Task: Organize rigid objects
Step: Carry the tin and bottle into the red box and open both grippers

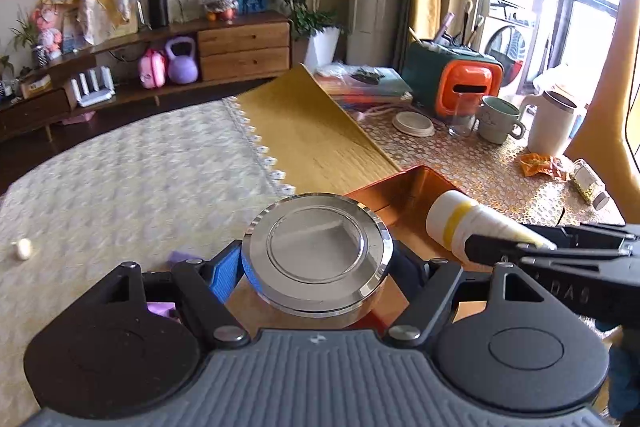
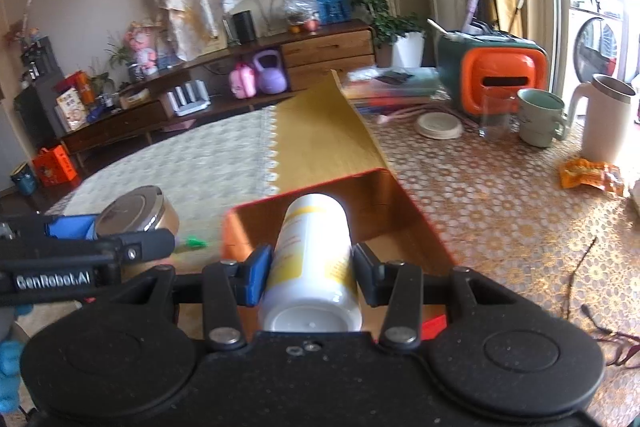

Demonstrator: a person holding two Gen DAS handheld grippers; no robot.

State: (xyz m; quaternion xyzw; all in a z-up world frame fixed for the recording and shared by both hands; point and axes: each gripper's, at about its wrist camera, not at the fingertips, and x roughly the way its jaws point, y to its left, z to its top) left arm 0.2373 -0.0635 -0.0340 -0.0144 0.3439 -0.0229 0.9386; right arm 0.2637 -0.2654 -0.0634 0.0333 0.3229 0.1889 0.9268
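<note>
Tin (image 1: 316, 259) left of bottle (image 2: 312, 259), both above box (image 2: 400, 203) at table's (image 2: 480, 195) near edge; mugs (image 2: 540, 123) toward far edge.

The left gripper (image 1: 316, 267) has a grey ribbed body between two black round housings at 8 and 4 o'clock, with black linkage arms, silver screws and blue pads (image 1: 224, 277). The right gripper (image 2: 310, 269) is black throughout, speckled, with matching screws. White "GenRobot.AI" lettering marks one finger.

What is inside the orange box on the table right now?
The visible part of the orange box shows only a bare floor. The white bottle in the right claw covers the near middle, so that part cannot be seen.
</note>
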